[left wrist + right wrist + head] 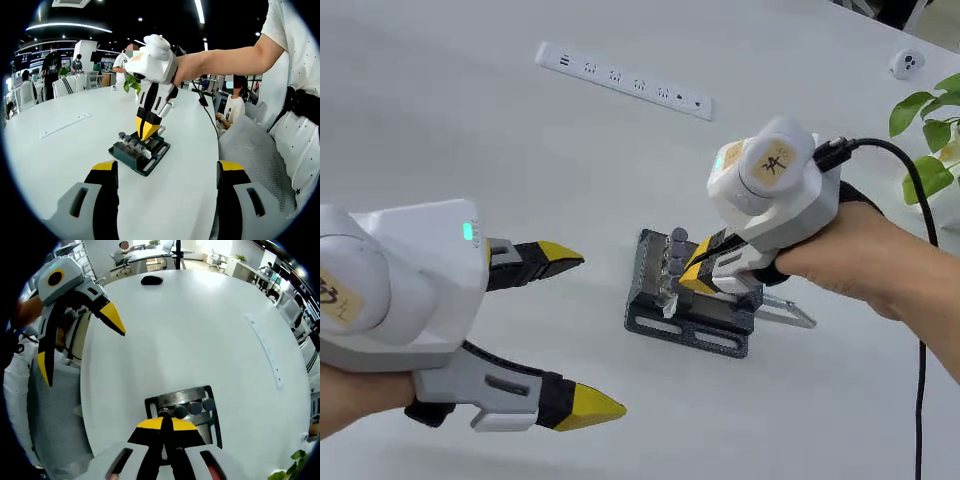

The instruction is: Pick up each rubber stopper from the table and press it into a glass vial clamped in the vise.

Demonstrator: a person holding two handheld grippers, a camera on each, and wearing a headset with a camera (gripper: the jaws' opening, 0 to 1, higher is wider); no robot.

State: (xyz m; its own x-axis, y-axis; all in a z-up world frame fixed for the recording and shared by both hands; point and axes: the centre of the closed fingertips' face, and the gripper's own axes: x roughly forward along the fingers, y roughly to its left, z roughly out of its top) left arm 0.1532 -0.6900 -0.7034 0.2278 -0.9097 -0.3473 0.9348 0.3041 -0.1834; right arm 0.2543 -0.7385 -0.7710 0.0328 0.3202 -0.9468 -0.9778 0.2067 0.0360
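A dark vise point(665, 322) stands on the white table and clamps a short row of glass vials capped with grey rubber stoppers point(677, 248). My right gripper point(698, 277) is shut, its yellow tips pressed together right at the near end of the vial row; what lies under the tips is hidden. In the right gripper view the shut tips point(165, 424) sit just before the stoppers point(193, 407) in the vise point(216, 416). My left gripper point(582, 332) is open and holds nothing, left of the vise. Its own view shows the vise point(150, 164) ahead between the spread jaws.
A white power strip point(620, 80) lies at the back of the table. A green plant point(930, 130) and a small round white device point(907, 63) are at the far right. The vise's handle point(790, 312) sticks out to the right. A black cable point(920, 300) trails from the right gripper.
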